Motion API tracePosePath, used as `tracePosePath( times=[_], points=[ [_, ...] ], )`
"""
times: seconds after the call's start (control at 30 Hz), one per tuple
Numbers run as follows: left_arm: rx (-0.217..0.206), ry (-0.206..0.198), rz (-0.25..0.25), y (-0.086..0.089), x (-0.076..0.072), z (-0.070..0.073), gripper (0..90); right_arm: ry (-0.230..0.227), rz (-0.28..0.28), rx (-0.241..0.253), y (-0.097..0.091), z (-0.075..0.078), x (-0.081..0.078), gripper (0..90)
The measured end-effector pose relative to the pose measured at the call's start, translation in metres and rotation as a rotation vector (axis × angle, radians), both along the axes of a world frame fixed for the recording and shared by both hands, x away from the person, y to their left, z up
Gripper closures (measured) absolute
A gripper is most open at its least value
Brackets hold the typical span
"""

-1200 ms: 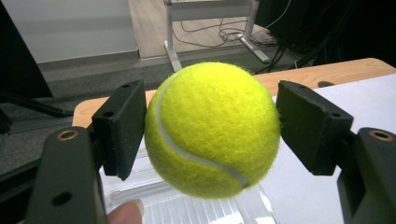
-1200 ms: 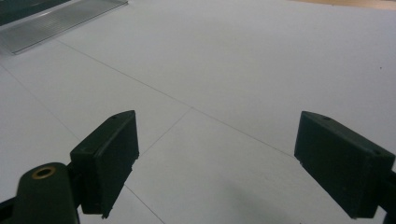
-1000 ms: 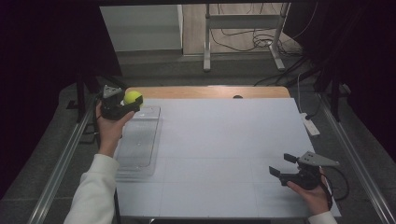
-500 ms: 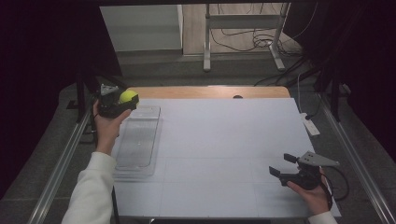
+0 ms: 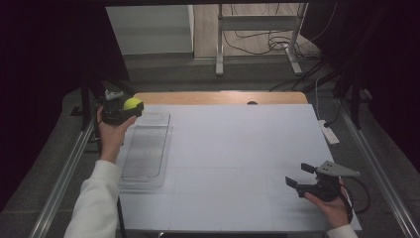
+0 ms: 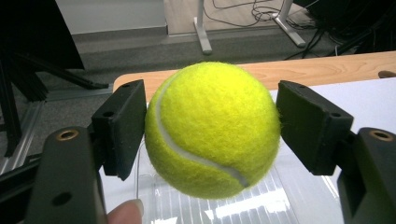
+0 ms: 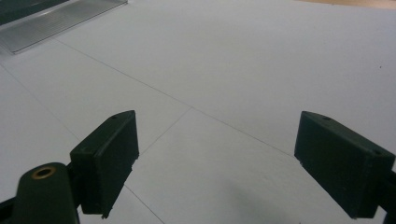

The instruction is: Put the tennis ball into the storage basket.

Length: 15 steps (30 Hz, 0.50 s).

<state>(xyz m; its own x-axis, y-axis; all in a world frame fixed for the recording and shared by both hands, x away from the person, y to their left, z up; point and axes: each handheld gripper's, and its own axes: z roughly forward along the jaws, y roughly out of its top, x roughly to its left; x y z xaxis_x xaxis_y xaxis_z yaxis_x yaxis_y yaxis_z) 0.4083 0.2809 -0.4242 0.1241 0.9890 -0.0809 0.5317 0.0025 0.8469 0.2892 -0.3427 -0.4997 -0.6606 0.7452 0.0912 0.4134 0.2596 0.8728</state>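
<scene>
Left gripper (image 5: 130,108) squeezing yellow ball (image 6: 212,129), up above clear tray (image 5: 146,148), right gripper (image 7: 229,161) wide open, nothing inside, low over white table (image 5: 237,144)

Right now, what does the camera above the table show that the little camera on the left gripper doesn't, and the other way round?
The high view alone takes in the right gripper, open and empty over the white table, plus the person's white sleeve. The left gripper view alone gives the close detail: both black pads pressing the sides of the tennis ball, its white seam, and a fingertip at the bottom edge. Both show the left gripper holding that ball above the far end of the clear plastic tray, with the wooden table edge beyond.
</scene>
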Motion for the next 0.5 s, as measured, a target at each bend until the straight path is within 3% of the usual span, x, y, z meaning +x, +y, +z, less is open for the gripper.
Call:
tracePosePath(
  times=[0.5],
  points=[
    [0.002, 0.06, 0.013, 0.005, 0.006, -0.013, 28.1, 0.001, -0.001, -0.002, 0.0, 0.0, 0.0, 14.1]
  ],
)
